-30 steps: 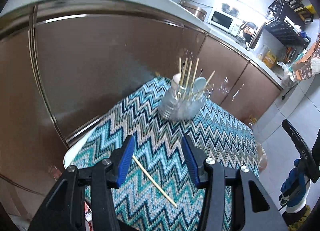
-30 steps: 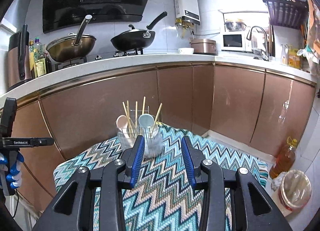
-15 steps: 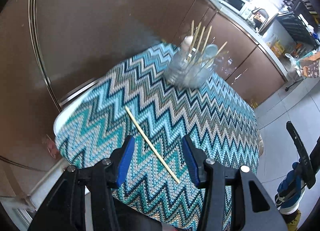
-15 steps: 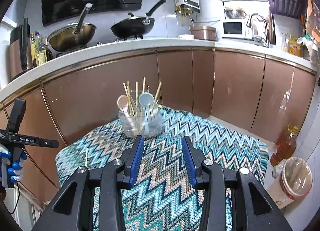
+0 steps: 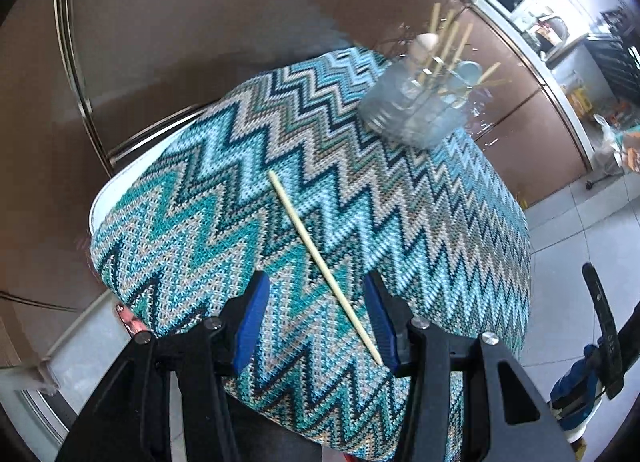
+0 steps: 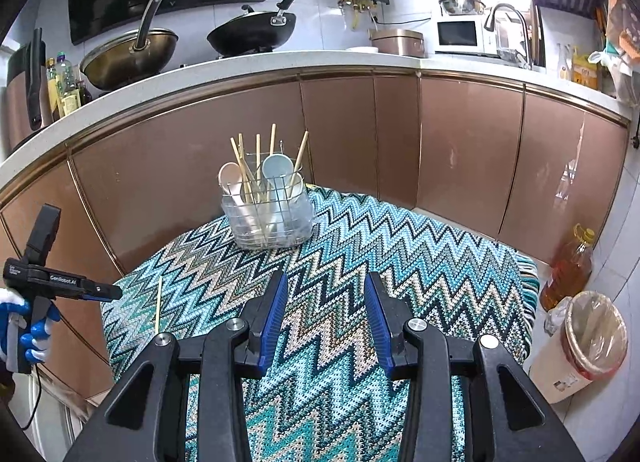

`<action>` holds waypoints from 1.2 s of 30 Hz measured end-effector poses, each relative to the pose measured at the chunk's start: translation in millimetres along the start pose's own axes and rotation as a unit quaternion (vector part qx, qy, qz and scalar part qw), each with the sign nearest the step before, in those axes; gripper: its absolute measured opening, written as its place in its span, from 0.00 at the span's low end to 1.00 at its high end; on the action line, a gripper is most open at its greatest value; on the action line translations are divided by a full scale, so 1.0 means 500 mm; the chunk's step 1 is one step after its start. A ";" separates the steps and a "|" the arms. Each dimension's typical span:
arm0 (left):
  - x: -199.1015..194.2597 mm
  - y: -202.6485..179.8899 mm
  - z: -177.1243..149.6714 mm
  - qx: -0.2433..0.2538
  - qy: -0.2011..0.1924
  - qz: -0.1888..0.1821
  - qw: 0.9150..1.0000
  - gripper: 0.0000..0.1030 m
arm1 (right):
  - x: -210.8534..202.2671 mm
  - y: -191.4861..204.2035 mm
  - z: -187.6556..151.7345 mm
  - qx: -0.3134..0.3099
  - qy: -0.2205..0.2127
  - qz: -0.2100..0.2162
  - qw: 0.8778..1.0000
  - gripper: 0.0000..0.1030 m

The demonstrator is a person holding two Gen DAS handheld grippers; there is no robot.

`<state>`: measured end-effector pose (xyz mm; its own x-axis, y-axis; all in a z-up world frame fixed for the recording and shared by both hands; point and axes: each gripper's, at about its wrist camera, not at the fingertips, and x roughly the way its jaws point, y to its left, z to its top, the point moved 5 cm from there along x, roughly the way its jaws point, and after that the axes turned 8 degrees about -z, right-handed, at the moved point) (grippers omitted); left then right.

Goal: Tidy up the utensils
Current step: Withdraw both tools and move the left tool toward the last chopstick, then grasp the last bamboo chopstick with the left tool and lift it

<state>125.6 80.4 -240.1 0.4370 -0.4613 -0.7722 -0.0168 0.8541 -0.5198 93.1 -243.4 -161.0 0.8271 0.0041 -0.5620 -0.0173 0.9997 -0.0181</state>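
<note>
One chopstick [image 5: 323, 271] between spread left tongs [image 5: 316, 318], right view shows microwave [image 6: 458, 35]

Loose chopstick [image 5: 324, 270] flat on cloth; holder [image 6: 272, 218] upright w/ utensils.

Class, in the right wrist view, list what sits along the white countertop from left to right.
Brass-coloured lidded pan → black wok → copper-coloured rice cooker → white microwave → curved chrome tap
</note>
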 end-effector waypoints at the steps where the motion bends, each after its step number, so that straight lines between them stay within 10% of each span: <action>1: 0.008 0.005 0.003 -0.007 0.004 -0.004 1.000 0.46 | 0.003 0.001 -0.002 0.000 0.002 0.001 1.000 0.38; 25: 0.178 0.053 0.087 -0.088 0.066 0.036 0.993 0.09 | 0.123 -0.048 -0.055 0.026 0.053 0.003 0.998 0.38; 36: 0.131 0.051 0.088 -0.096 0.025 0.012 0.995 0.04 | 0.154 -0.042 -0.069 0.024 0.066 0.007 0.997 0.38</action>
<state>193.6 82.4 -287.9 0.3901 -0.4571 -0.7993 -0.2009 0.8049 -0.5584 137.6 -264.8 -232.3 0.7456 0.0176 -0.6662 0.0015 0.9996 0.0281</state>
